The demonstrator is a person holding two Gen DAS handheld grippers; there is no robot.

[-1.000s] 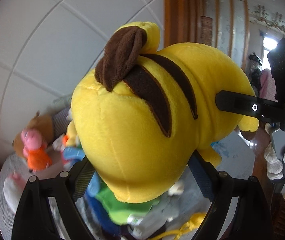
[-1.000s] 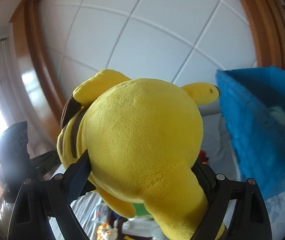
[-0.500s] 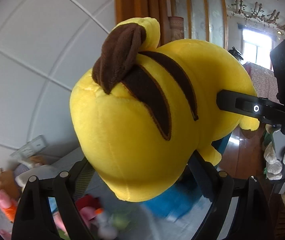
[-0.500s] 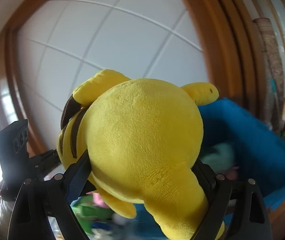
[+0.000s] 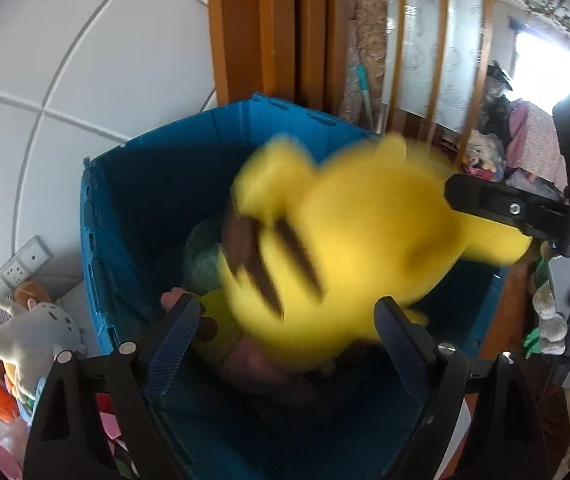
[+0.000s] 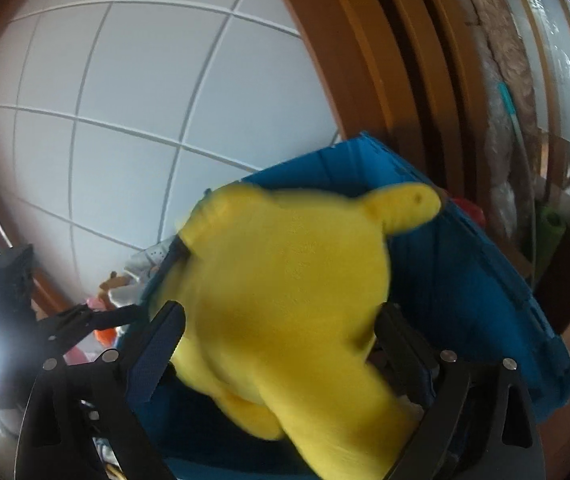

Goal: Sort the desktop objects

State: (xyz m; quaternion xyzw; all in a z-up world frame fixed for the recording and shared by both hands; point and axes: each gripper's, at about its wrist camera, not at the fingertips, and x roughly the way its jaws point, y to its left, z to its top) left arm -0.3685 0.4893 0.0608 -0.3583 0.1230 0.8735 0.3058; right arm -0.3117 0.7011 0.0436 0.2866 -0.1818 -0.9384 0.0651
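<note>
The yellow toy (image 5: 349,256) looks blurry over the blue bin (image 5: 133,208). Both the left gripper (image 5: 285,332) and the right gripper (image 6: 281,340) have their fingers spread wide, no longer squeezing it. They should stay wide so it drops straight in.

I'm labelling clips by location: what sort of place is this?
Probably a lived-in home room: white tiled wall, varnished wooden door frame, blue plastic crate taking a yellow plush toy.

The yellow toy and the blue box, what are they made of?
The yellow toy looks like soft plush fabric: its surface is fuzzy and matte, with darker brown stripes that look like cloth. It is blurred, so details are unsure. The blue box looks like hard plastic: smooth walls with moulded ribs and slots along the rim.
</note>
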